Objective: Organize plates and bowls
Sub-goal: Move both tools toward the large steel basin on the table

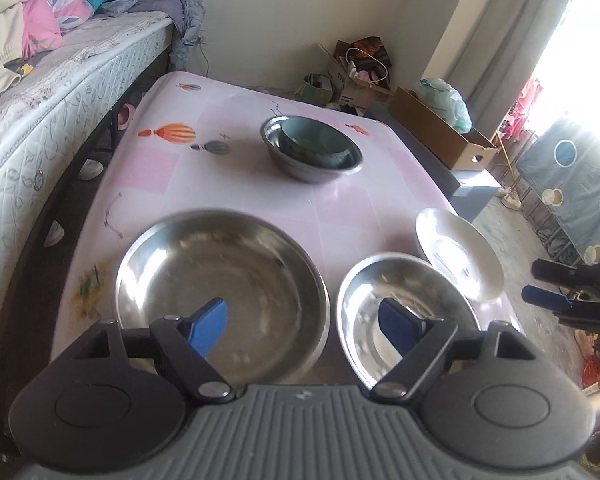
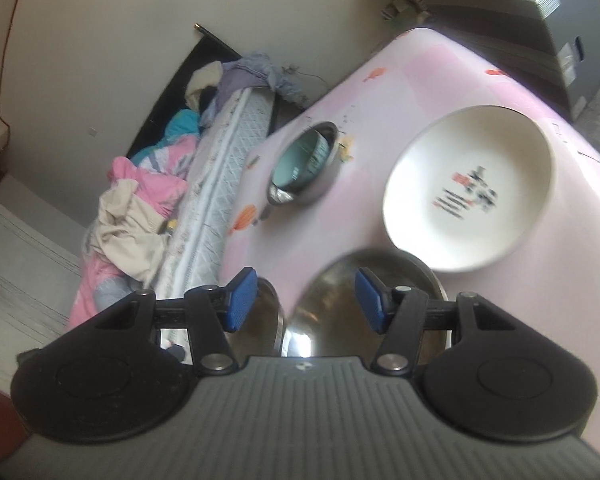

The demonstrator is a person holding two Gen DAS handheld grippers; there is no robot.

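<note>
On the pink tablecloth point(image 1: 228, 184) a large steel bowl point(image 1: 220, 284) sits near left, a smaller steel plate point(image 1: 364, 304) beside it, and a white plate point(image 1: 460, 256) at the right edge. Farther back a teal bowl point(image 1: 316, 140) rests inside a steel bowl point(image 1: 312, 170). My left gripper point(image 1: 304, 320) hangs open above the two near steel dishes, holding nothing. My right gripper point(image 2: 302, 300) is open and empty over the steel plate point(image 2: 340, 300), with the white plate point(image 2: 466, 188) ahead to the right. The right gripper point(image 1: 556, 288) also shows at the right edge of the left wrist view.
A bed point(image 1: 60, 92) heaped with clothes runs along the table's left side. Cardboard boxes point(image 1: 440, 132) and bags stand on the floor behind and right of the table. A grey box point(image 2: 556, 32) sits past the far corner. A curtain point(image 1: 500, 40) hangs at the right.
</note>
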